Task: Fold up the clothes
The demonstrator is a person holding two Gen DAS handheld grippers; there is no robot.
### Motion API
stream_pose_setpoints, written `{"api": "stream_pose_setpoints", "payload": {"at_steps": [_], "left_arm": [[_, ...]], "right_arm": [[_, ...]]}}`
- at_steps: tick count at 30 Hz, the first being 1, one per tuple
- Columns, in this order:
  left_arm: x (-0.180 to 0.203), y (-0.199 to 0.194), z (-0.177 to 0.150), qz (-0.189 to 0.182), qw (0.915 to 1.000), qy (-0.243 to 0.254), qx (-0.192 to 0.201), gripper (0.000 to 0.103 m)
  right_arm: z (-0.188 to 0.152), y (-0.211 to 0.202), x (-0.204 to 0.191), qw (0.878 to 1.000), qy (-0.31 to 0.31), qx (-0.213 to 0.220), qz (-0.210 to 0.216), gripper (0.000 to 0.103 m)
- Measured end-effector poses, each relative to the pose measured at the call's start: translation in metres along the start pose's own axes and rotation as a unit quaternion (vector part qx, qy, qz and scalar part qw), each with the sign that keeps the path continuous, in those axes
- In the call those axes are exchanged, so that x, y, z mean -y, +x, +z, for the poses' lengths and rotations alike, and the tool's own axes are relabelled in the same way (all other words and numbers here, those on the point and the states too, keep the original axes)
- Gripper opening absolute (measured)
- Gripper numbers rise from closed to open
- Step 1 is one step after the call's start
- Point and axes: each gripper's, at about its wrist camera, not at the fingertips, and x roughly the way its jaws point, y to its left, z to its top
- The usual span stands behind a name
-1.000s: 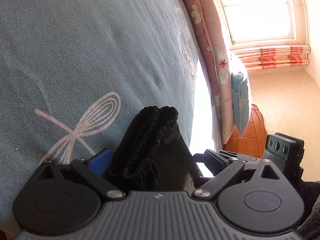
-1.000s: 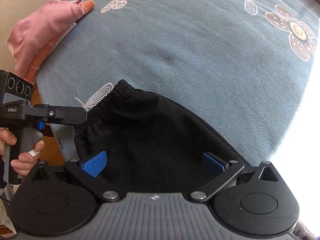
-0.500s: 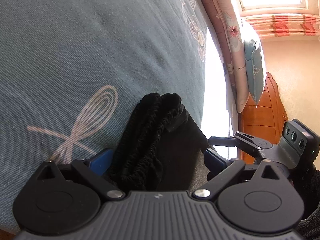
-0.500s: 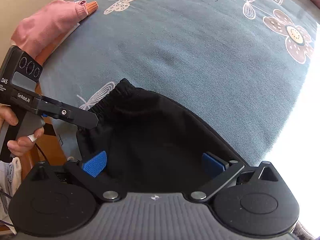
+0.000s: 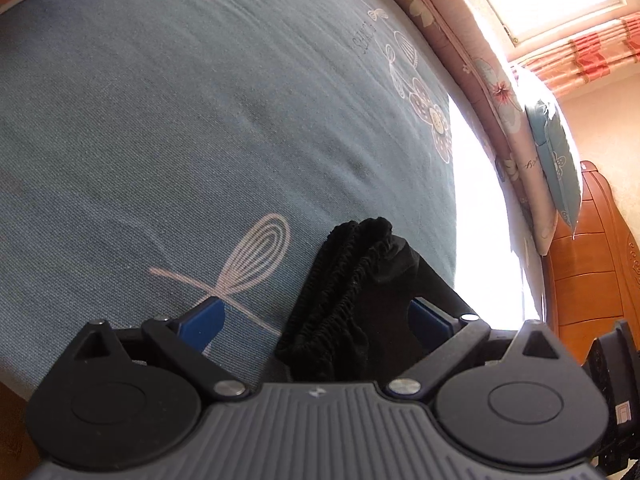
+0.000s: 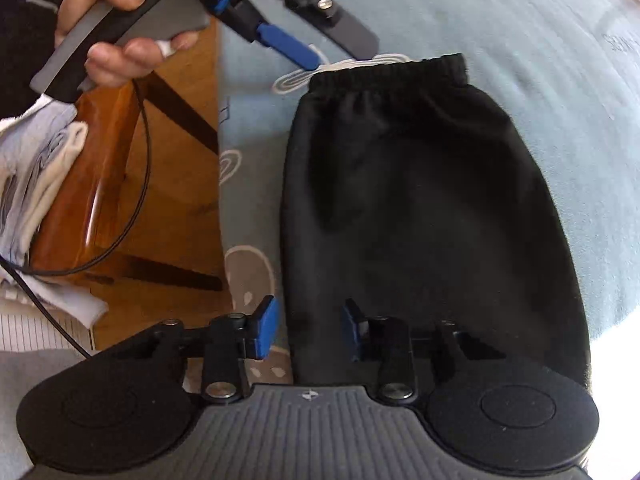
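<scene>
Teal bedding (image 5: 168, 128) printed with flowers and a pale whisk motif fills the ground ahead of both claws, with wide bare cloth beyond. Black shorts (image 6: 424, 200) are laid flat near the bed's edge, the elastic waistband (image 6: 388, 70) farthest from the right gripper (image 6: 308, 328). That gripper's jaws are seen parted, straddling the garment's near left edge without clamping. The left gripper (image 5: 316, 320) is spread wide, the bunched waistband lying between its pads. A wooden bed frame (image 6: 168, 184) is seen left of the right claw.
</scene>
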Motion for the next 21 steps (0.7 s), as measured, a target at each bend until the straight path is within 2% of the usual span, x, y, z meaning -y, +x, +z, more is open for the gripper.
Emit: {"api": "stream_pose_setpoints", "payload": {"at_steps": [5, 7, 12, 17, 21], "left_arm": [[-0.001, -0.012, -0.013, 0.008, 0.9995, -0.014, 0.027, 0.098], [0.000, -0.016, -0.020, 0.007, 0.9993, -0.019, 0.032, 0.098], [0.010, -0.019, -0.032, -0.004, 0.9994, -0.021, 0.027, 0.098], [0.017, -0.015, -0.035, -0.016, 0.9994, -0.012, 0.028, 0.098], [0.019, -0.003, -0.034, -0.016, 0.9994, -0.017, 0.025, 0.098]], "right_arm": [[-0.007, 0.014, -0.014, 0.998, -0.052, -0.014, -0.038, 0.017], [-0.010, 0.017, -0.017, 0.996, -0.068, -0.016, -0.054, 0.005], [-0.013, 0.002, -0.020, 0.995, -0.076, -0.007, -0.066, 0.003], [-0.014, -0.009, -0.014, 0.997, -0.060, -0.011, -0.049, 0.004], [-0.011, -0.003, -0.016, 0.996, -0.071, -0.022, -0.053, 0.003]]}}
